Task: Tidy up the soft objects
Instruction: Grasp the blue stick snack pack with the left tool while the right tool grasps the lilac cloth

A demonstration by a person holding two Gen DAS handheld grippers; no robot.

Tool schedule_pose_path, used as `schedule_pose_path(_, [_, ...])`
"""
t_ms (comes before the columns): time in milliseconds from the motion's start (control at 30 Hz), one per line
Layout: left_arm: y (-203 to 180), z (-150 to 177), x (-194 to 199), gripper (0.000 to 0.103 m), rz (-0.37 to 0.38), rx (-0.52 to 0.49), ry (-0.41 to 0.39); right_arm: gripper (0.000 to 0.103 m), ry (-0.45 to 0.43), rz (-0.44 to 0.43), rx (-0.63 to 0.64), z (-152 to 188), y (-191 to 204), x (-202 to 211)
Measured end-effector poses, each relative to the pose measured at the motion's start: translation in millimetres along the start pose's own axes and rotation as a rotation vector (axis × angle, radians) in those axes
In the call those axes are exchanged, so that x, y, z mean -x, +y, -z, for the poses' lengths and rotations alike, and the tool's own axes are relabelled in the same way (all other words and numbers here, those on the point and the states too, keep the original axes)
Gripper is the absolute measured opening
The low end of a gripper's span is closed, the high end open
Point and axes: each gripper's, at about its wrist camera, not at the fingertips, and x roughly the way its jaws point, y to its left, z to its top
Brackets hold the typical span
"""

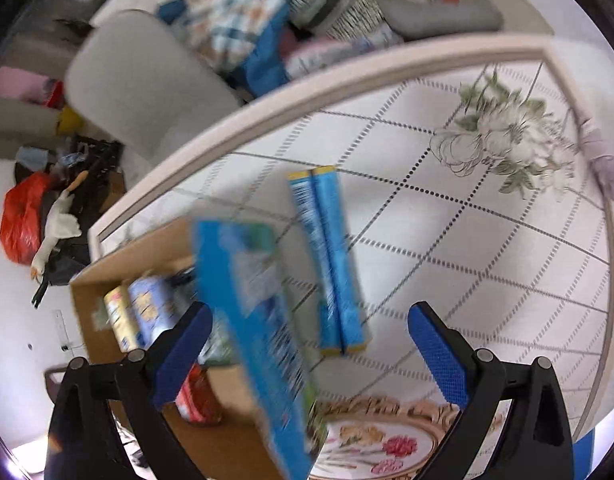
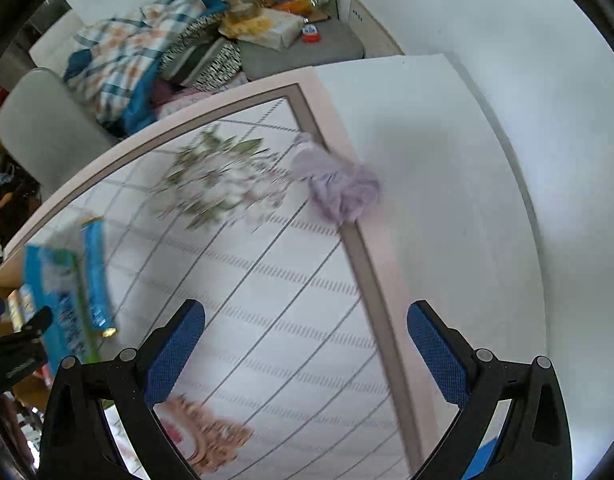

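Observation:
A crumpled lilac cloth (image 2: 339, 186) lies on the pink border of the flower-patterned table cover (image 2: 267, 280), well ahead of my right gripper (image 2: 306, 306), which is open and holds nothing. The cloth also shows at the far right edge of the left wrist view (image 1: 605, 164). My left gripper (image 1: 310, 312) is open. A blurred blue box (image 1: 251, 320) tilts just inside its left finger, over an open cardboard carton (image 1: 87, 284); whether it touches the pad I cannot tell. A long blue pack (image 1: 331, 260) lies flat on the table beyond.
The carton holds several packets and stands at the table's left edge. Behind the table are a grey chair (image 1: 139, 92) and a sofa with a plaid blanket (image 2: 123, 52) and cushions. A red bag (image 1: 21, 220) lies on the floor. A white surface (image 2: 427, 160) adjoins the table's right side.

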Motion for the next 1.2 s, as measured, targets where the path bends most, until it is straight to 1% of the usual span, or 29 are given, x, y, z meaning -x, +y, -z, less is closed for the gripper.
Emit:
schedule_pose_path(67, [-7.6, -15.2, -22.5, 0.100, -0.019, -0.015, 0.057, 0.103, 0.023, 0.019, 0.015, -20.1, -4.6, -19.7])
schedule_pose_path(100, [-11.5, -23.9, -33.4, 0.100, -0.013, -0.024, 0.082, 0.103, 0.033, 0.025, 0.019, -27.2, -4.9, -26.9])
schedule_pose_path(167, [-15.9, -34.9, -49.4, 0.100, -0.024, -0.037, 0.120, 0.103, 0.050, 0.029, 0.025, -38.6, -7.3, -38.5])
schedule_pose_path(233, [-19.8, -44.4, -63.3, 0.100, -0.017, -0.048, 0.160, 0.103, 0.060, 0.029, 0.037, -48.0, -6.7, -46.8])
schedule_pose_path(300, [-23.3, -52.1, -80.1, 0.100, -0.018, -0.058, 0.223, 0.103, 0.065, 0.028, 0.043, -55.2, -7.6, -55.2])
schedule_pose_path(333, [-24.6, -54.6, -87.0, 0.100, -0.034, -0.066, 0.251, 0.103, 0.069, 0.022, 0.042, -57.6, -7.6, -58.5])
schedule_pose_path(367, [-27.9, -56.2, -92.8, 0.100, -0.065, -0.088, 0.270, 0.103, 0.072, 0.016, 0.040, -59.5, -8.3, -60.5])
schedule_pose_path(433, [-31.7, -56.0, -96.4, 0.100, -0.087, -0.114, 0.285, 0.103, 0.074, 0.004, 0.038, -63.2, -10.1, -64.2])
schedule_pose_path(467, [-34.6, -55.2, -97.9, 0.100, -0.071, -0.123, 0.296, 0.103, 0.076, -0.002, 0.037, -65.0, -11.5, -66.0])
schedule_pose_path(500, [-35.9, -53.4, -98.7, 0.100, -0.025, -0.123, 0.314, 0.103, 0.078, -0.008, 0.035, -65.6, -11.7, -66.0])
schedule_pose_path(533, [-36.9, -48.4, -102.5, 0.100, 0.033, -0.111, 0.353, 0.103, 0.079, -0.014, 0.033, -66.3, -13.7, -68.2])
schedule_pose_path(567, [-37.2, -45.0, -107.9, 0.101, 0.059, -0.096, 0.383, 0.103, 0.081, -0.021, 0.031, -68.3, -15.9, -69.8])
schedule_pose_path(600, [-33.5, -43.1, -108.2, 0.100, 0.078, -0.065, 0.371, 0.103, 0.081, -0.024, 0.028, -69.4, -17.9, -69.6])
schedule_pose_path(667, [-29.7, -40.9, -108.7, 0.097, 0.108, -0.047, 0.372, 0.103, 0.075, -0.028, 0.022, -72.9, -22.2, -70.7])
schedule_pose_path(733, [-24.7, -36.9, -107.8, 0.090, 0.141, -0.024, 0.365, 0.103, 0.070, -0.034, 0.012, -76.0, -26.7, -69.7])
schedule_pose_path(767, [-21.6, -34.5, -107.0, 0.087, 0.171, 0.005, 0.364, 0.103, 0.066, -0.042, 0.006, -77.8, -29.1, -69.4])
schedule_pose_path(800, [-19.4, -32.1, -105.6, 0.075, 0.201, 0.026, 0.362, 0.103, 0.065, -0.049, 0.000, -79.1, -31.4, -68.8])
schedule_pose_path(833, [-19.7, -30.2, -102.5, 0.064, 0.210, 0.035, 0.354, 0.103, 0.063, -0.055, -0.006, -80.1, -32.8, -68.8])
schedule_pose_path(867, [-21.6, -28.3, -97.1, 0.057, 0.192, 0.030, 0.328, 0.103, 0.062, -0.059, -0.009, -80.6, -34.0, -68.6])
schedule_pose_path(900, [-24.2, -27.0, -93.1, 0.044, 0.176, 0.023, 0.309, 0.103, 0.060, -0.067, -0.009, -81.2, -34.8, -69.0])
schedule_pose_path(933, [-27.4, -25.2, -88.3, 0.036, 0.166, 0.016, 0.288, 0.103, 0.057, -0.074, -0.009, -81.6, -35.5, -69.0])
schedule_pose_path(967, [-31.6, -23.1, -83.5, 0.033, 0.184, 0.012, 0.274, 0.103, 0.057, -0.077, -0.007, -82.2, -35.8, -69.7])
schedule_pose_path(1033, [-37.2, -18.9, -77.4, 0.030, 0.216, 0.012, 0.266, 0.103, 0.061, -0.070, 0.010, -84.5, -34.8, -72.8])
schedule_pose_path(1100, [-45.8, -16.5, -71.7, 0.030, 0.237, 0.010, 0.248, 0.103, 0.059, -0.062, 0.027, -87.5, -33.0, -75.4])
schedule_pose_path(1200, [-55.7, -12.4, -69.2, 0.032, 0.237, 0.015, 0.231, 0.103, 0.063, -0.065, 0.056, -94.7, -28.8, -82.1])
